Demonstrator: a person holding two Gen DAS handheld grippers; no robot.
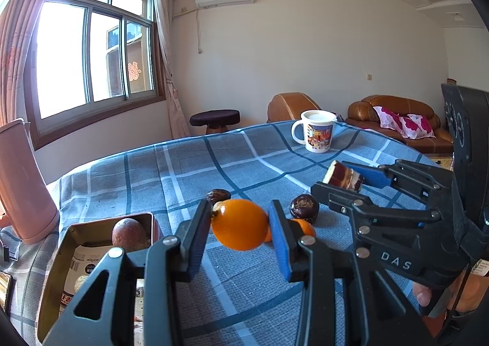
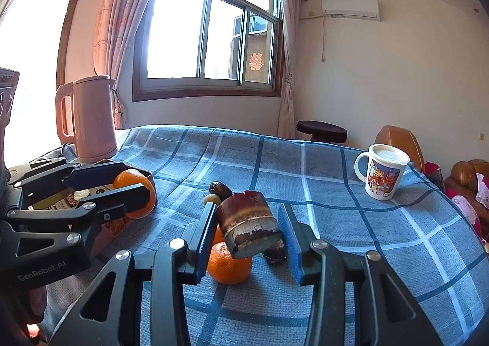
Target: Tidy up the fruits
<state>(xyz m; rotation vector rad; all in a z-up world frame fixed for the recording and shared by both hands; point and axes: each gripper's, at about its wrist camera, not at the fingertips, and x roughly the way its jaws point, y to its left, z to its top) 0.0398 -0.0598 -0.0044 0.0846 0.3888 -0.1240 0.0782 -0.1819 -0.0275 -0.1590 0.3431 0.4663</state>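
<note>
My left gripper point(image 1: 241, 223) is shut on an orange point(image 1: 239, 224) and holds it above the blue checked cloth, just right of a metal tin point(image 1: 65, 242) that holds a brown round fruit point(image 1: 129, 232). In the right wrist view the left gripper point(image 2: 128, 184) and its orange point(image 2: 134, 190) hang at the tin's edge point(image 2: 148, 176). My right gripper point(image 2: 249, 223) is shut on a brown layered cake piece point(image 2: 249, 223), seen also in the left wrist view point(image 1: 343, 177). Below it lie an orange point(image 2: 229, 266), a dark round piece point(image 1: 304, 208) and another dark piece point(image 2: 220, 188).
A pink kettle point(image 2: 88, 119) stands at the table's far left behind the tin. A white cartoon mug point(image 2: 382, 171) stands at the far right of the table point(image 2: 336, 254). Brown sofas point(image 1: 394, 113) and a dark stool point(image 1: 214, 118) are beyond the table.
</note>
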